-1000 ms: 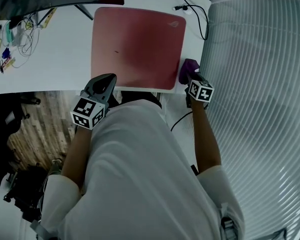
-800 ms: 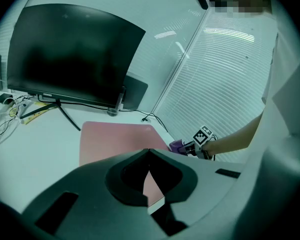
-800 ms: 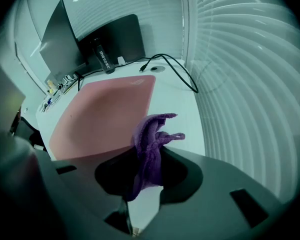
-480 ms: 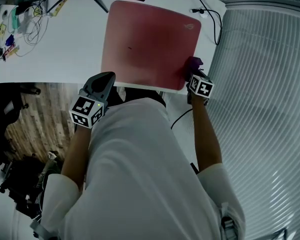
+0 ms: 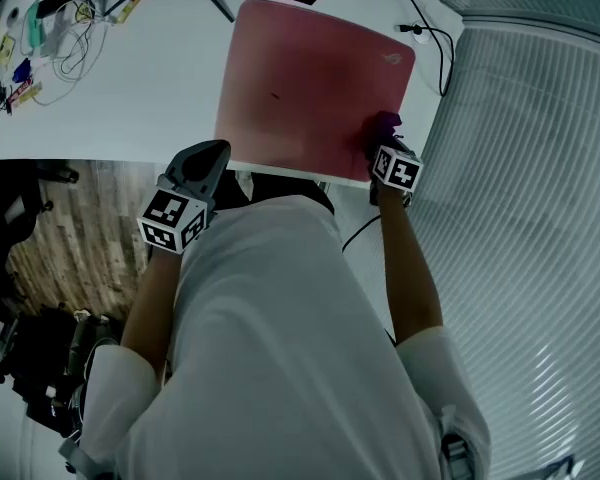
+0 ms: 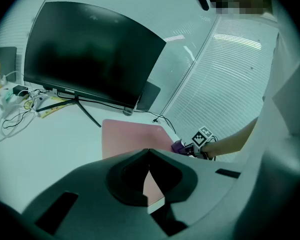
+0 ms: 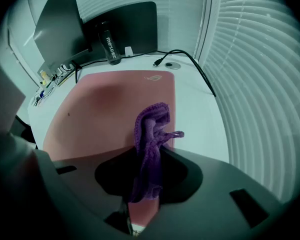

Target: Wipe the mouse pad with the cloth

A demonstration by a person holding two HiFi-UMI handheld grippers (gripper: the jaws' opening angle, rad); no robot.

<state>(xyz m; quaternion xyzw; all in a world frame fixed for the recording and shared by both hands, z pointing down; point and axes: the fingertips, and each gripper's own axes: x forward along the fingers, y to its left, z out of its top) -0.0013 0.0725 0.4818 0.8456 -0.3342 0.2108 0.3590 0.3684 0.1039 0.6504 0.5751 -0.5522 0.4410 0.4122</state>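
I saw the right gripper [image 5: 383,144], clamped on the cloth [image 5: 386,124], slide off the desk [image 5: 130,98] onto the near right corner of the mouse pad [image 5: 310,78], so wiping looked just begun; the left gripper [image 5: 208,158] hung closed and empty at the desk's near edge.

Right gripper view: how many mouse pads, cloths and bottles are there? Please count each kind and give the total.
mouse pad: 1
cloth: 1
bottle: 1
Total: 3
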